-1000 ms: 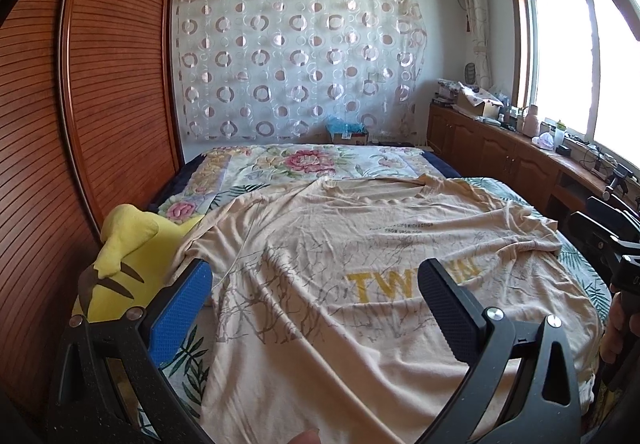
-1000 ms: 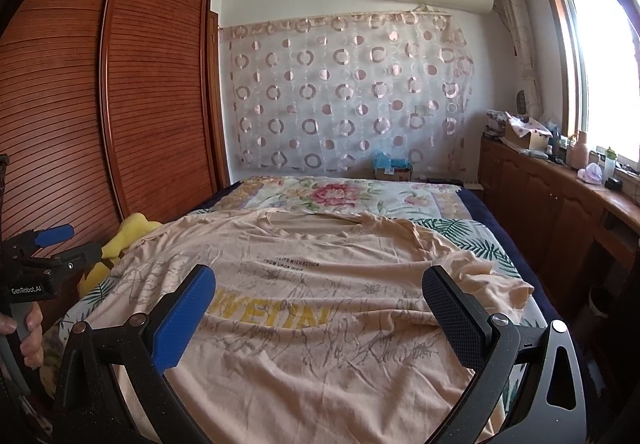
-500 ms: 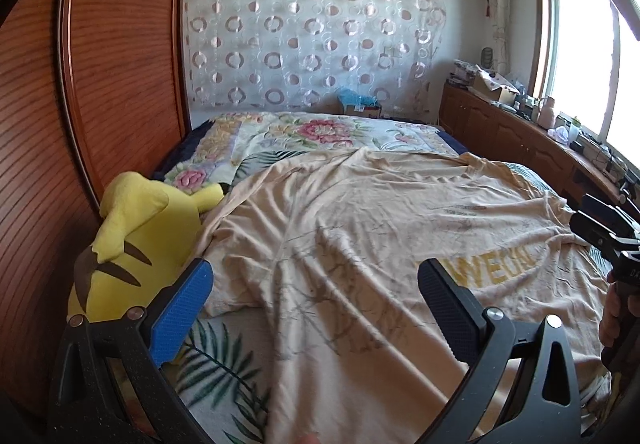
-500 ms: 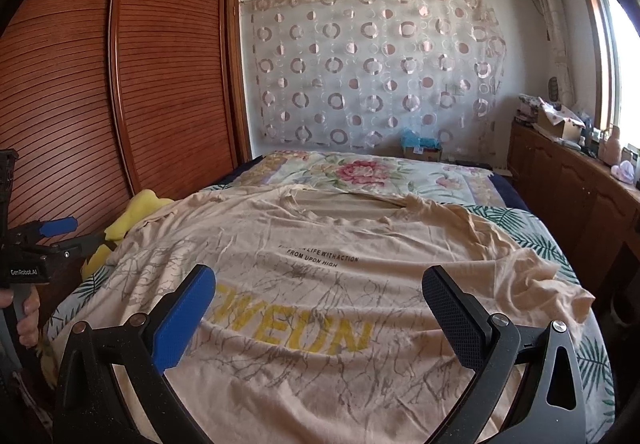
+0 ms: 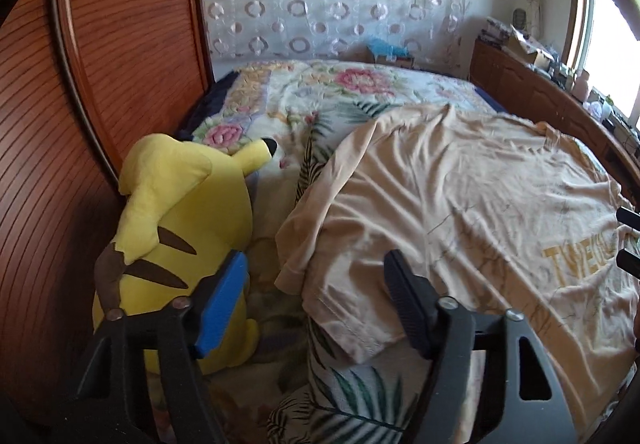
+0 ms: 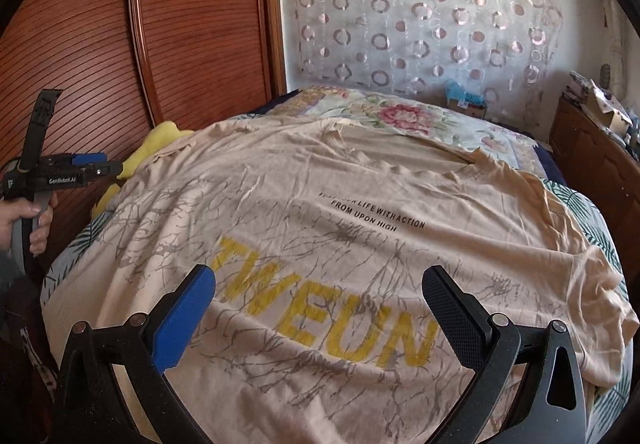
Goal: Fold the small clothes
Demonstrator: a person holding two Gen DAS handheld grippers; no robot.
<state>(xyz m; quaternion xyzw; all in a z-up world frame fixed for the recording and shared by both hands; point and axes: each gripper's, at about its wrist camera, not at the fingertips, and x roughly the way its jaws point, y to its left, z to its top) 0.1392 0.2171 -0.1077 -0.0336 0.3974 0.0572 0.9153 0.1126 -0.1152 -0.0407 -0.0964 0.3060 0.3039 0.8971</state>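
T-shirt (image 5: pixel 460 212) sleeve hem at bed's left edge — between left gripper (image 5: pixel 316 296) jaws, closing, untouched | right gripper (image 6: pixel 320 308) — wide over print

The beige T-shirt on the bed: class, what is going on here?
A person holds a claw in each hand over a beige T-shirt spread print-up on the bed. The left claw, whose jaws have just been closing, stands astride the sleeve beside a yellow plush toy, not yet gripping. The right claw hovers open above the lettering. No fold yet.
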